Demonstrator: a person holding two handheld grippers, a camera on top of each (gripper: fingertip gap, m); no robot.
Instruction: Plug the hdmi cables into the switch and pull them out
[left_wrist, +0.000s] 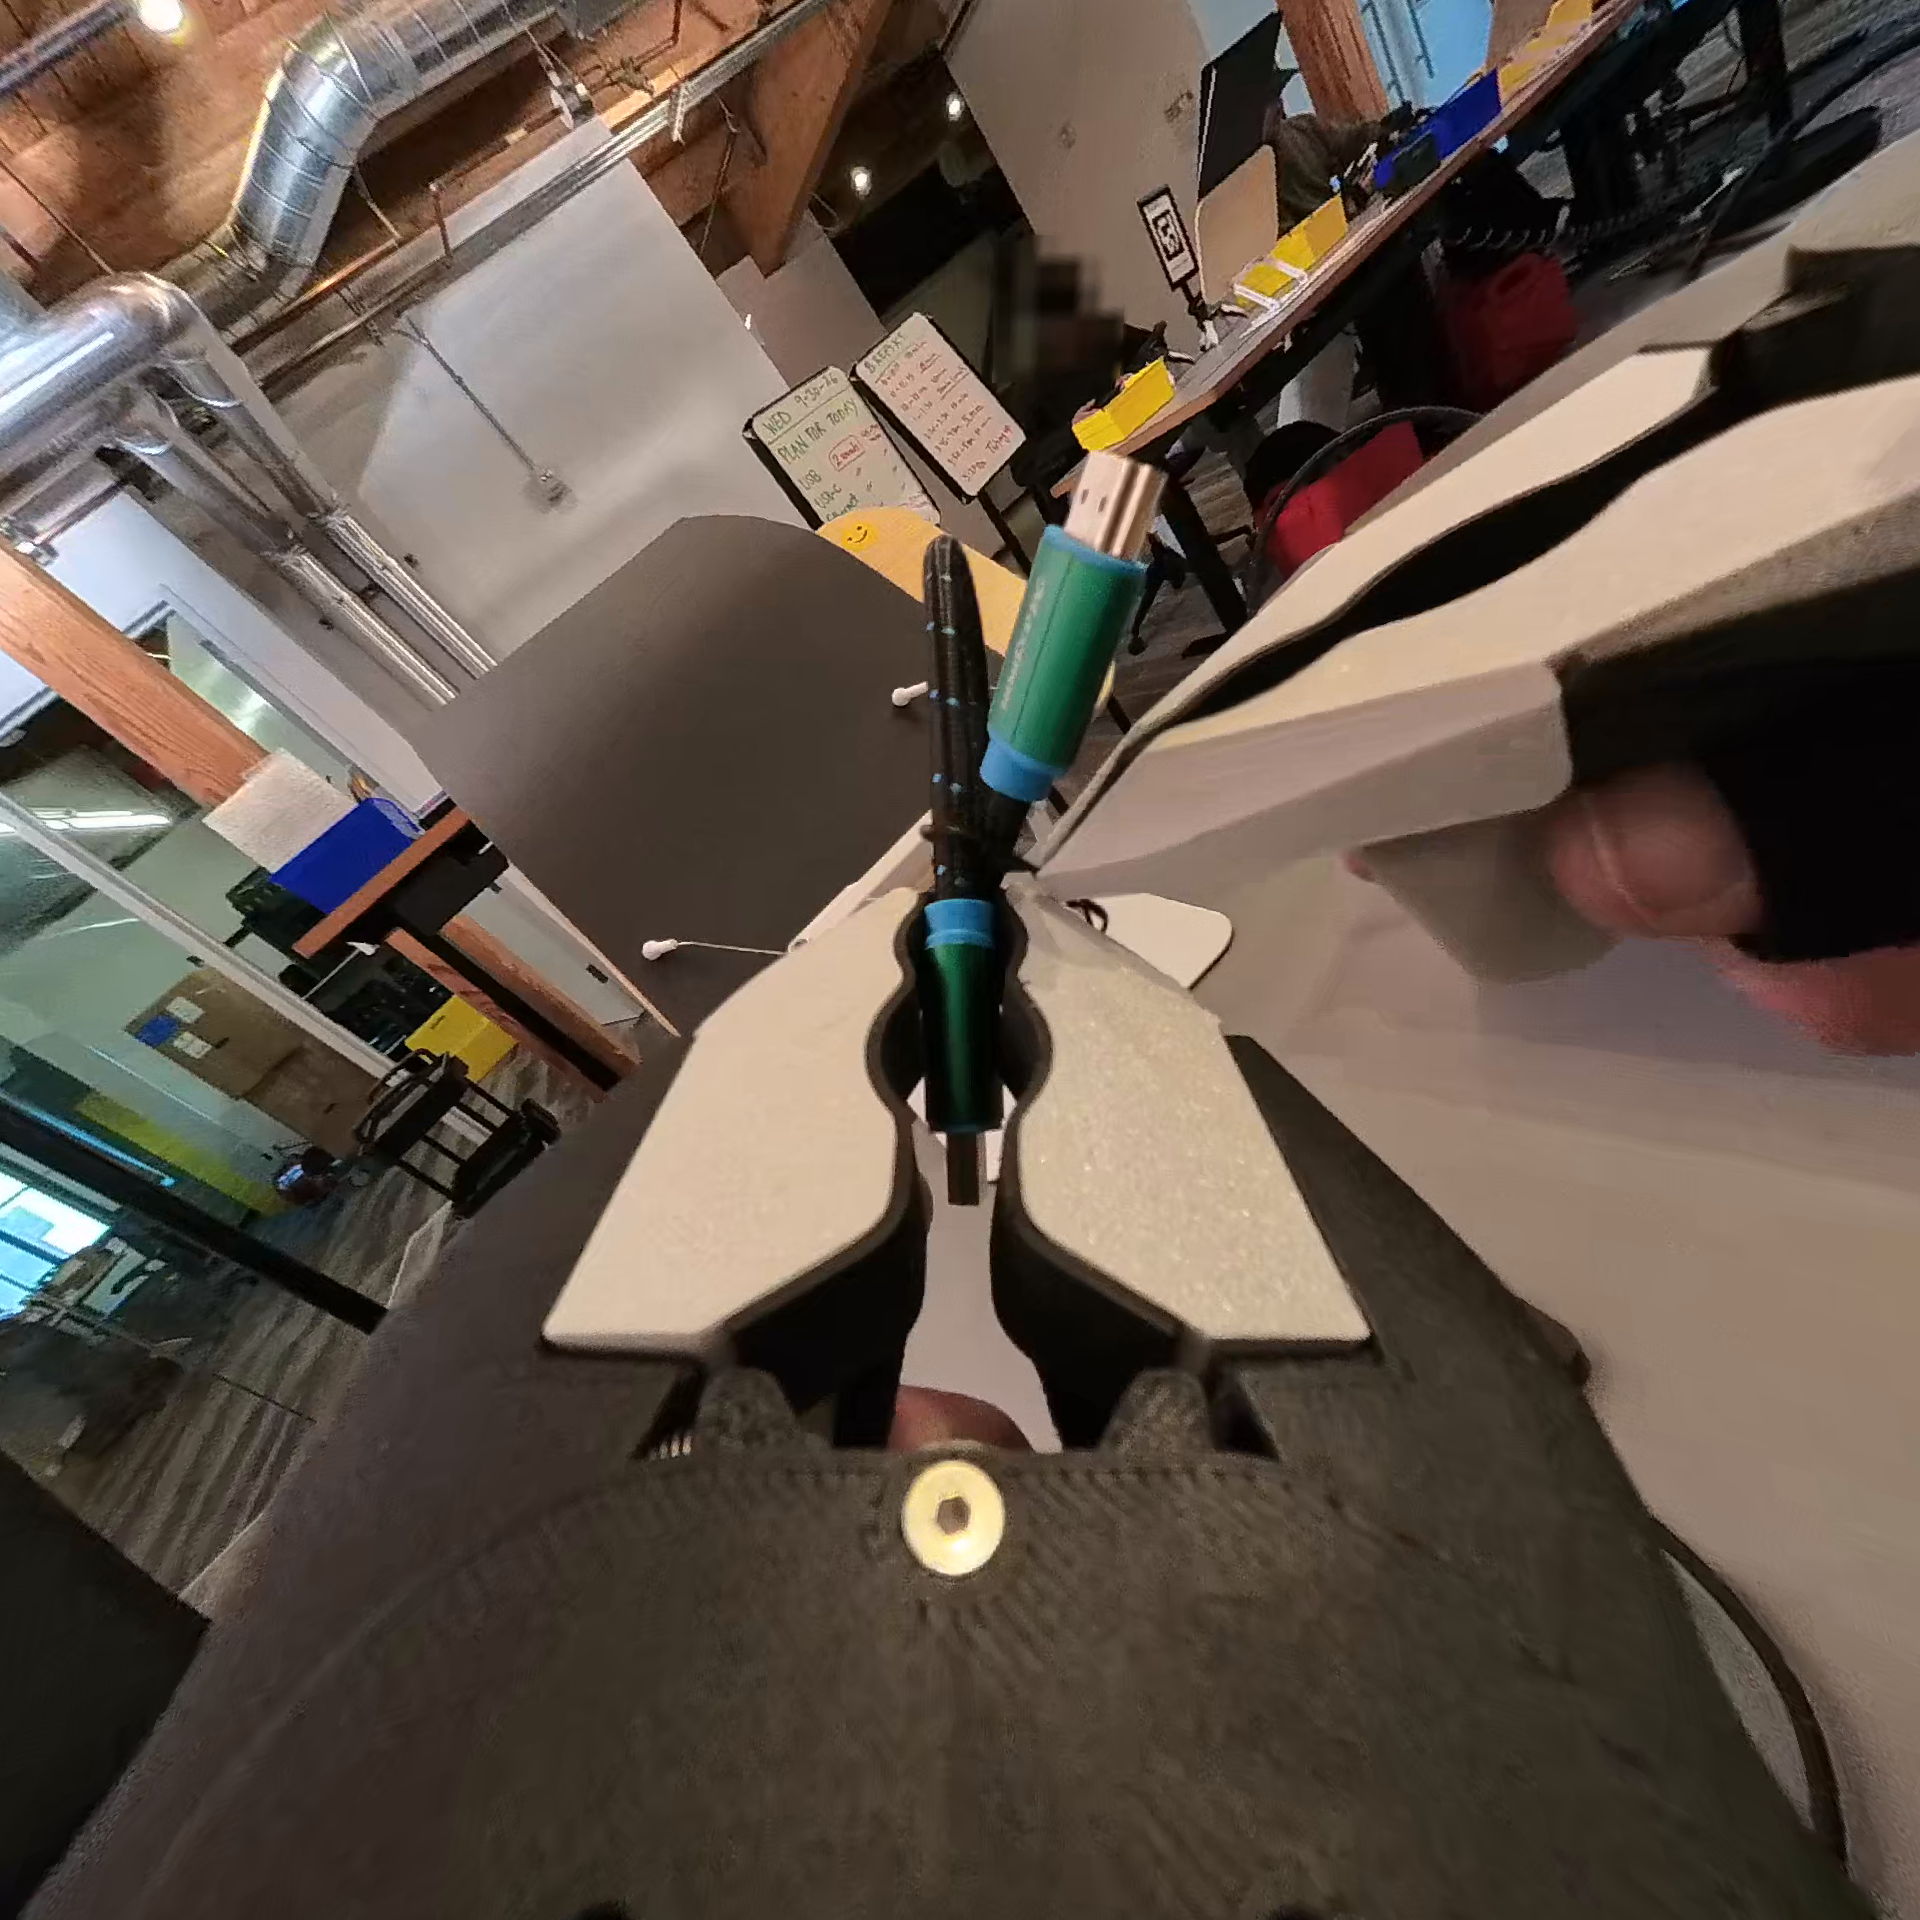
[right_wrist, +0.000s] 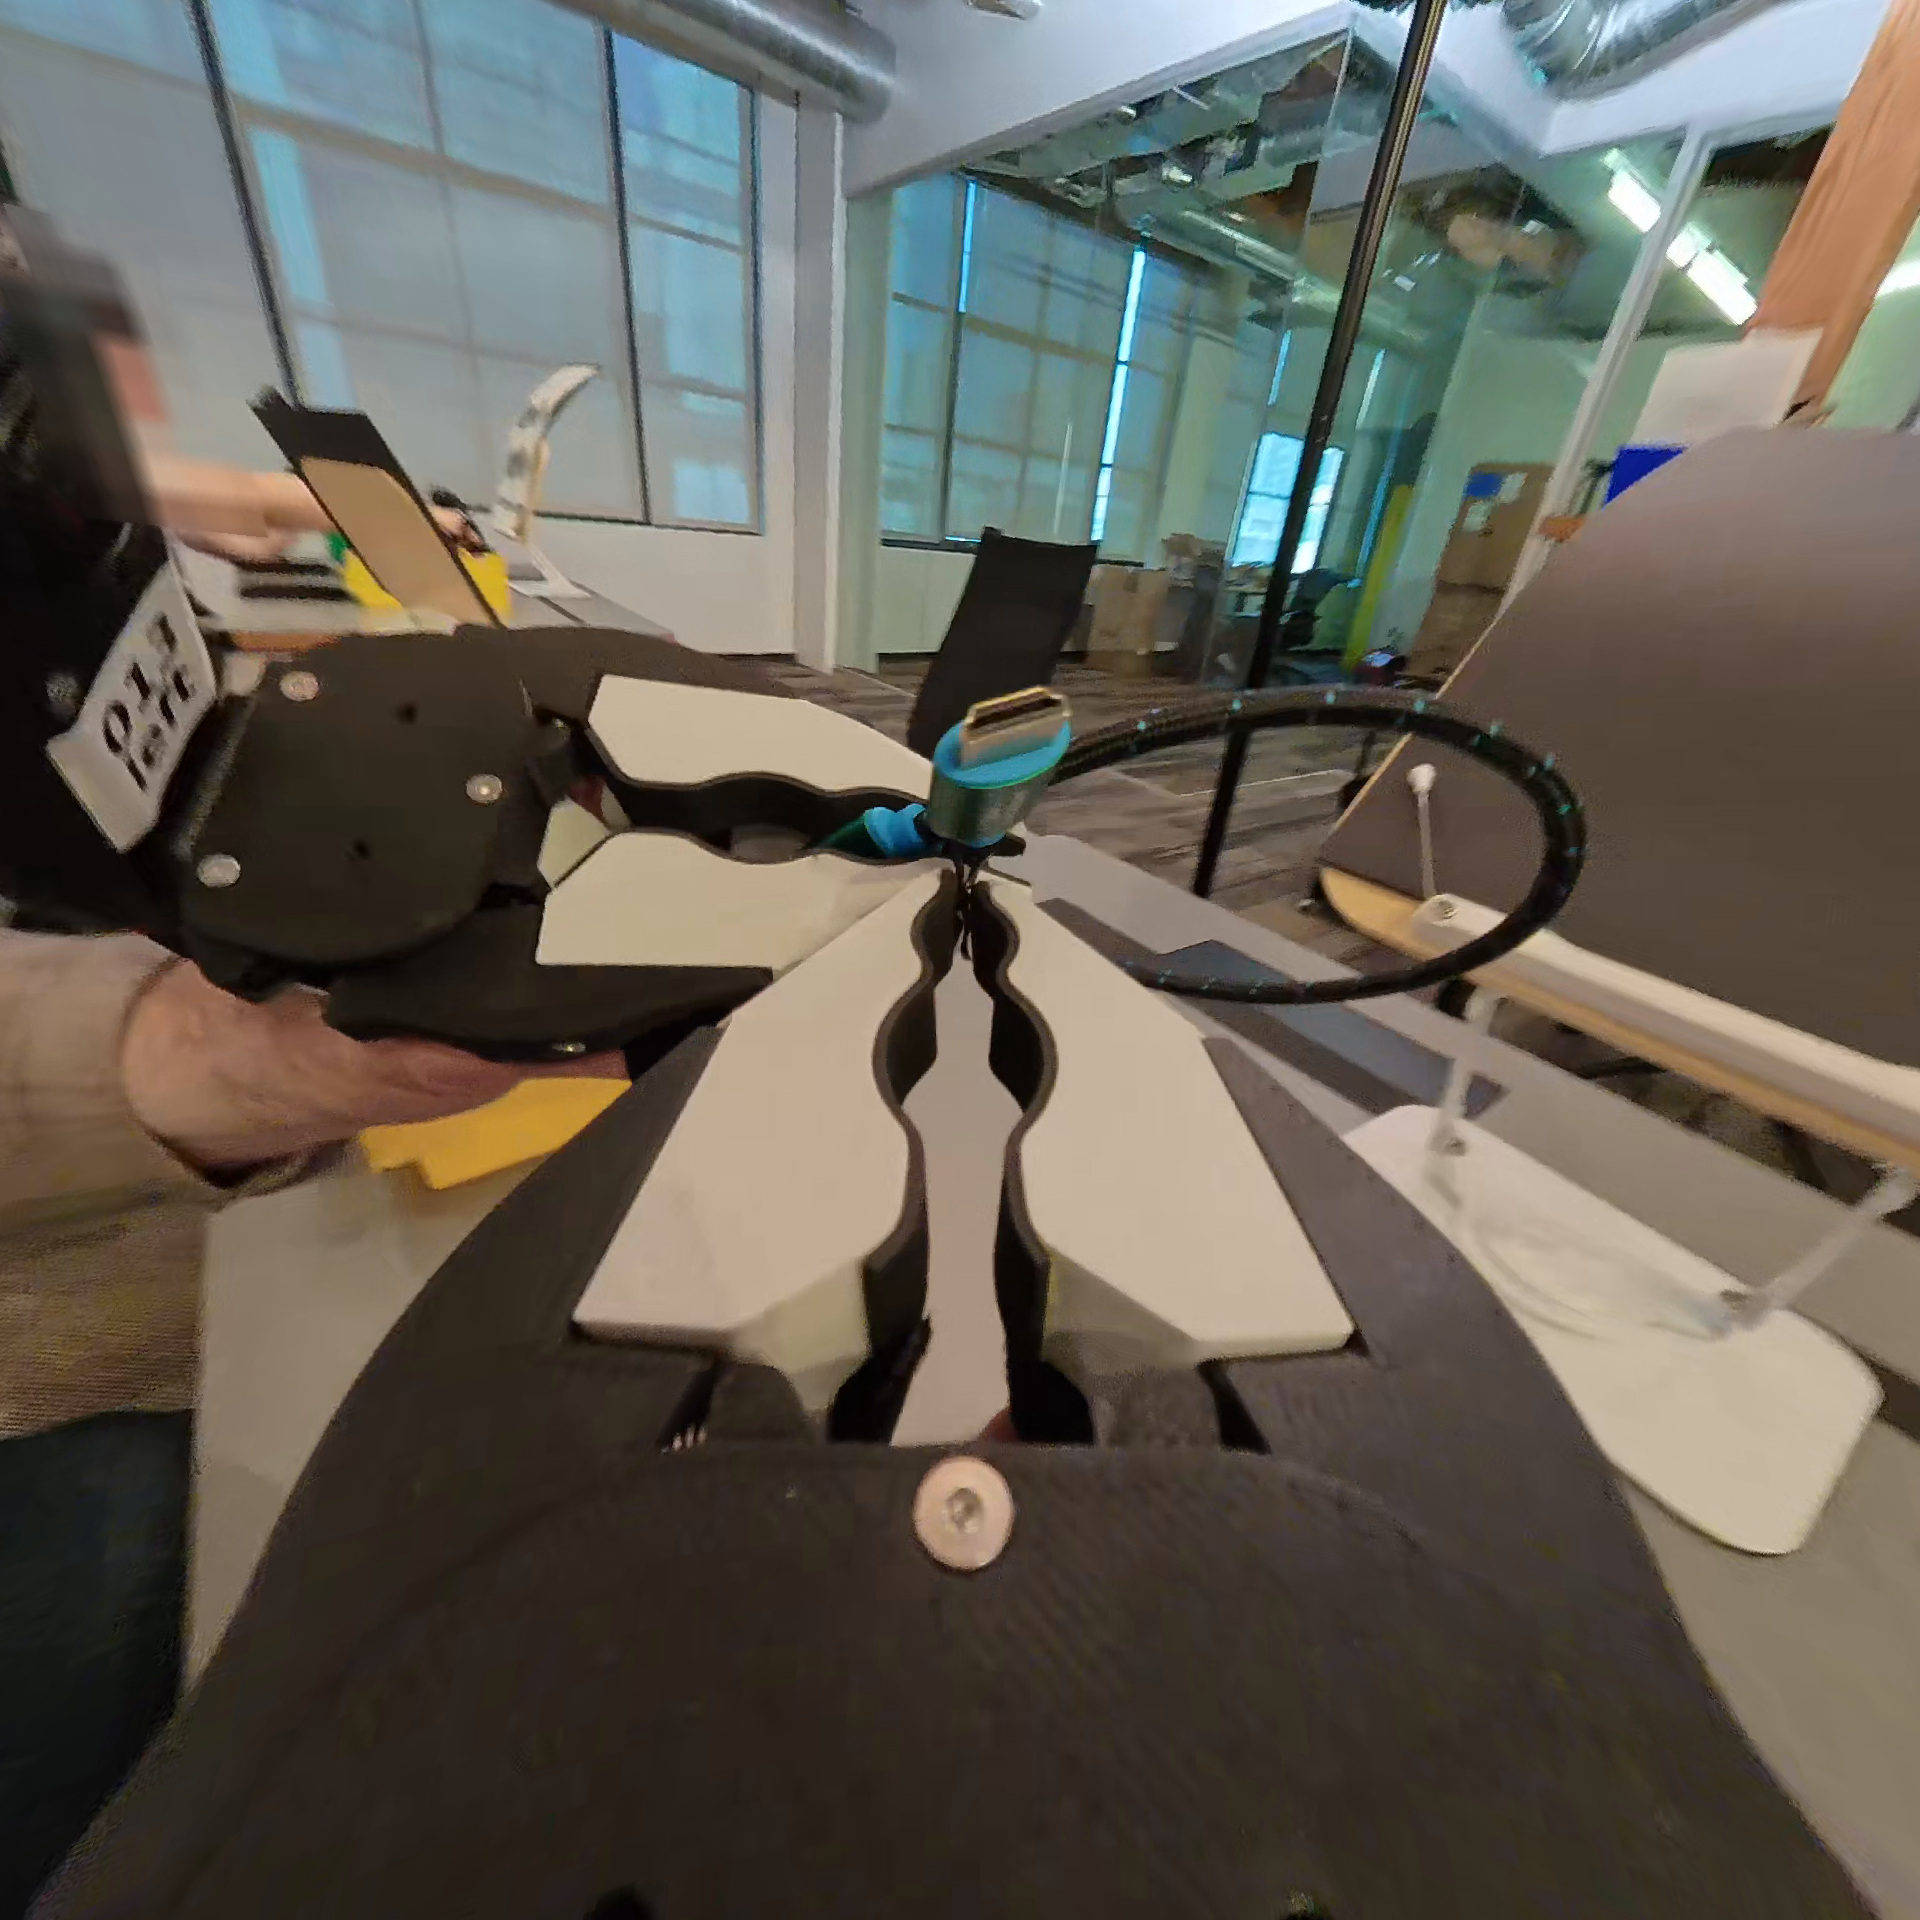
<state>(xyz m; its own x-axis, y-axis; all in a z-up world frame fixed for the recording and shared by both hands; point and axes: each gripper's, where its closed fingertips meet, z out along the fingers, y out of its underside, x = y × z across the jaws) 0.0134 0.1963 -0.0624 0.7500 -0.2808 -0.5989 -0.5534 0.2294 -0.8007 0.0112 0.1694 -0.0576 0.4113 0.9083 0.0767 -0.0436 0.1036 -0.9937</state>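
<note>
Two green plugs with blue collars end one black braided HDMI cable (right_wrist: 1455, 748), looped in the air above the worktop (right_wrist: 1299, 997). The left tool (left_wrist: 961, 997) clamps one plug (left_wrist: 956, 1023); the right tool (right_wrist: 966, 904) pinches a thin tie below the upright, gold-tipped plug (right_wrist: 992, 769).

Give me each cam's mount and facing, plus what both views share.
Left wrist view: sits on the left gripper, looks forward and upward toward whiteboards and a ceiling duct; its fingers clamp one green HDMI plug. A fingertip shows behind the fingers.
Right wrist view: sits on the right gripper, looks level across the table toward windows; its fingers pinch a black tie at the cable. The left gripper and the hand holding it show.
Shared: the free HDMI plug, braided cable, both grippers.
</note>
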